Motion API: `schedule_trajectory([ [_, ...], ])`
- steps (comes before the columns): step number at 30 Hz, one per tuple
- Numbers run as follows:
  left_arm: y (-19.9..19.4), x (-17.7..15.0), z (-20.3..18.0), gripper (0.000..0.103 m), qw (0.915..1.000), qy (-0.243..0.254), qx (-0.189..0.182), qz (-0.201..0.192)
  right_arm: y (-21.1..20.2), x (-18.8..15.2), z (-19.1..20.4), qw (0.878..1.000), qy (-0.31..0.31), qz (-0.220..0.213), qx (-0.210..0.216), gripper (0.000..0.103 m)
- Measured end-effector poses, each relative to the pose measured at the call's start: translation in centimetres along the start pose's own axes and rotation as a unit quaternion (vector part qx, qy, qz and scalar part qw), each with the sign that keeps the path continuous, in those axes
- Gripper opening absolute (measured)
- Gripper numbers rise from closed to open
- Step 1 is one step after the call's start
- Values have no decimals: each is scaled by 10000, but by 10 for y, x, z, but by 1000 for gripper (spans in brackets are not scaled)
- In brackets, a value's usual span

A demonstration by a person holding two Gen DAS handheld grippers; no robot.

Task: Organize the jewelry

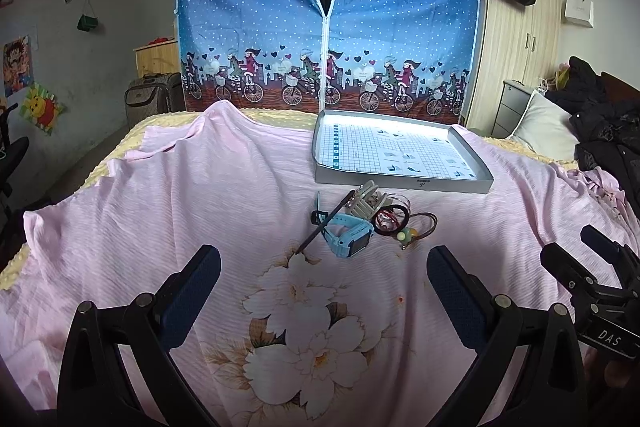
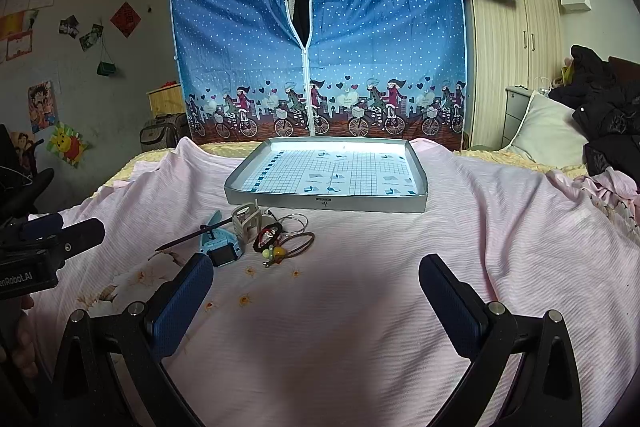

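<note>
Two tongs, both spread wide w/ nothing between the pads: left gripper point(image 1: 323, 277) and right gripper point(image 2: 316, 281) hover low over the pink floral bedsheet point(image 1: 160, 195).

Jewelry sits in one small heap just ahead of the left tongs, and ahead-left of the right tongs. It holds a light-blue plastic kids' smartwatch point(image 1: 347, 235), a thin dark stick point(image 1: 326, 225) lying across the watch strap, a beige ribbed bracelet-like band point(image 1: 366, 201), black and red hair ties point(image 1: 390, 219), a brown cord loop w/ round green and orange beads point(image 1: 404, 235), plus thin clear rings behind. Beyond the heap, touching nothing, is the shallow grey cardboard box lid w/ grid-printed lining point(image 1: 400, 185), empty so far.

Step in hand, as I judge it: first pick from the heap into the tray.

- Take the watch first w/ the left tongs, it's nearest and has a firm body.
- Grip across the watch case, not the strap.
- Stick rests on it, so lift slow or it flicks off.
- Cords are tangled; pick one loop at a time.
- Sheet is soft, so don't dig the pads in.
</note>
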State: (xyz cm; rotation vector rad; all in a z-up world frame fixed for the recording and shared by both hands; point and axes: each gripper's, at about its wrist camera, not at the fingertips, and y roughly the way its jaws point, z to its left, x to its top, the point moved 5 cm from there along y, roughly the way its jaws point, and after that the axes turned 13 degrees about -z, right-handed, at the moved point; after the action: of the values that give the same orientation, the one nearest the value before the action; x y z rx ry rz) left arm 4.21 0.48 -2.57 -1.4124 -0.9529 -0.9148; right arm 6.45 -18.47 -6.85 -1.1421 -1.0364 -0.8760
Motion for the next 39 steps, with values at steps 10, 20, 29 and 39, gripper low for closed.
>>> schedule_trajectory([
  [10,-1,-1,-2,101,10000,11,-15,7,0,0,0,10000,-4,4,1,103],
  [20,0,-2,-3,101,10000,22,-11,23,0,-1,0,10000,8,14,1,103],
  [29,0,-2,-3,101,10000,24,-9,21,0,0,0,10000,-4,14,3,103],
  [39,0,-2,-3,101,10000,23,-13,23,0,0,0,10000,2,24,1,103],
])
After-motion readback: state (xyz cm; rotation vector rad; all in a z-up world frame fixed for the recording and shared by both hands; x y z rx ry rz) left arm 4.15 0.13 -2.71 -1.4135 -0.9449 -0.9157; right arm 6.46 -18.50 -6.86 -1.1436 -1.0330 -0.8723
